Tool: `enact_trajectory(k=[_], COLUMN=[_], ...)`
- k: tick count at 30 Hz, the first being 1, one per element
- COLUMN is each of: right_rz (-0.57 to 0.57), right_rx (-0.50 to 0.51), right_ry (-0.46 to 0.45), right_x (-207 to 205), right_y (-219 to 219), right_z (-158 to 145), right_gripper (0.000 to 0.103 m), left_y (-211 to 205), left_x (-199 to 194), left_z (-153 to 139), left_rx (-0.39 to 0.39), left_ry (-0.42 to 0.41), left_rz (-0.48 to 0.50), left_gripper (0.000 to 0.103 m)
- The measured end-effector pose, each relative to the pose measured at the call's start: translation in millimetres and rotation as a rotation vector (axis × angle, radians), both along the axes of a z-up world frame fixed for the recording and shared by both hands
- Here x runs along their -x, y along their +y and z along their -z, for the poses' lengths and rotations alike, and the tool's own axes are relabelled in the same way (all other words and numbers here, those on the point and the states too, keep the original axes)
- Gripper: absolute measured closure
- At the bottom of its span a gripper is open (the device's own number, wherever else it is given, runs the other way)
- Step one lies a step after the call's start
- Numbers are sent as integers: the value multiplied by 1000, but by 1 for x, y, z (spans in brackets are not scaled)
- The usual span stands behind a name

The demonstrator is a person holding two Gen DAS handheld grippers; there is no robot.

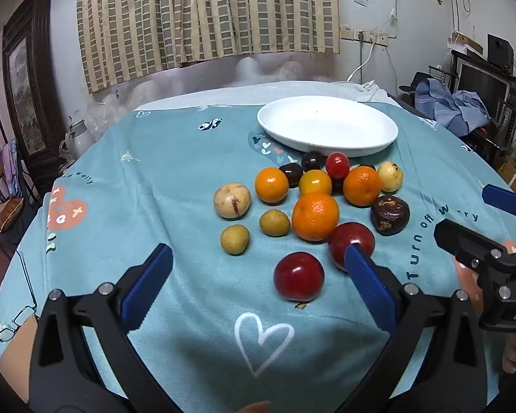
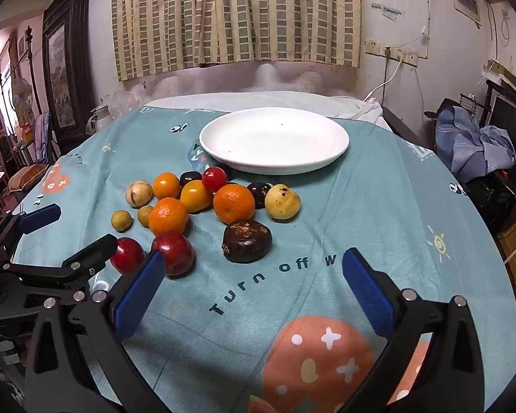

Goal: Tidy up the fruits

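Note:
A white oval plate (image 1: pixel 326 125) (image 2: pixel 275 137) stands empty at the far side of a teal cloth. In front of it lie several fruits: oranges (image 1: pixel 315 216) (image 2: pixel 234 203), red plums (image 1: pixel 298 276) (image 2: pixel 172 252), a dark brown wrinkled fruit (image 1: pixel 390 214) (image 2: pixel 246 240), yellow and dark small ones. My left gripper (image 1: pixel 258 258) is open, above the cloth; the nearest red plum lies between its fingers. My right gripper (image 2: pixel 254 265) is open and empty, near the dark fruit. Each shows in the other's view, the right (image 1: pixel 471 220) and the left (image 2: pixel 75 227).
The round table's teal cloth (image 1: pixel 175 186) (image 2: pixel 378 206) drops off at the edges. A curtained wall is behind. A dark framed picture (image 1: pixel 27 79) and kettle stand left; clothes (image 2: pixel 474 141) and shelving stand right.

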State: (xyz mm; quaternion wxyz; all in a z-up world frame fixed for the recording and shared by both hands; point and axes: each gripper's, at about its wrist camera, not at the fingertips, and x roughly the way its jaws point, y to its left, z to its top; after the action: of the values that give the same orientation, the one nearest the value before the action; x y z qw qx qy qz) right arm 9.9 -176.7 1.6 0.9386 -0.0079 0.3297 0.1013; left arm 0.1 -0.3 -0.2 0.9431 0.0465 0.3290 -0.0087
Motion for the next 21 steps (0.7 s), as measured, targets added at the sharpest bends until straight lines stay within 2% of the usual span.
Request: enact_trajectory(k=[8,21], right_rz=[0,0], right_rx=[-1,-2], right_ry=[3,9], right_x=[-1,-2], right_y=[0,1], right_z=[1,2], right_gripper=[1,1], left_y=[-9,0], left_x=[-5,-3], left_z=[4,5], left_rx=[4,9], left_ry=[17,16], left_rz=[-11,7], left_gripper=[2,2])
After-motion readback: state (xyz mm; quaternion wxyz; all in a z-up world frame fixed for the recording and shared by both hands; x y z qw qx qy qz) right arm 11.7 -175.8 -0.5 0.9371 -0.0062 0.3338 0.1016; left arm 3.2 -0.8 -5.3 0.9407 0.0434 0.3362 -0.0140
